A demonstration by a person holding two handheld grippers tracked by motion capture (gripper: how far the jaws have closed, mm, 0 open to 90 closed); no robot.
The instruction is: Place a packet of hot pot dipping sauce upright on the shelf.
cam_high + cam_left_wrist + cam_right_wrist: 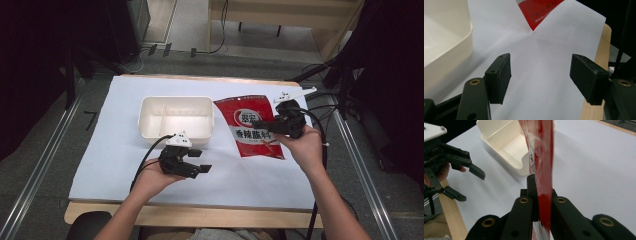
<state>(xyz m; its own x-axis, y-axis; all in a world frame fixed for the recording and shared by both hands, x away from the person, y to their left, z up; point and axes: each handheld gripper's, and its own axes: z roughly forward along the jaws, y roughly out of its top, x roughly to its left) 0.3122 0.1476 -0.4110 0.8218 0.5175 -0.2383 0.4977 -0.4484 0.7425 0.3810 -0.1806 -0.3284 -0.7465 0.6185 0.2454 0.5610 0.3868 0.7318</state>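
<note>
In the high view, the left gripper (192,161) sits at lower centre-left of the frame, held in the person's left hand (156,176), its jaws spread wide apart with nothing between them over the white sheet (115,150) that covers the worktop (200,216). Just above it in the frame lies a cream plastic tray (176,116) with a divider inside. Right of the tray is a red seasoning pouch (252,125) with white lettering. The right gripper (264,124), in the right hand (303,146), is clamped on the pouch; the right gripper view shows the red film pinched between its closed jaws.
</note>
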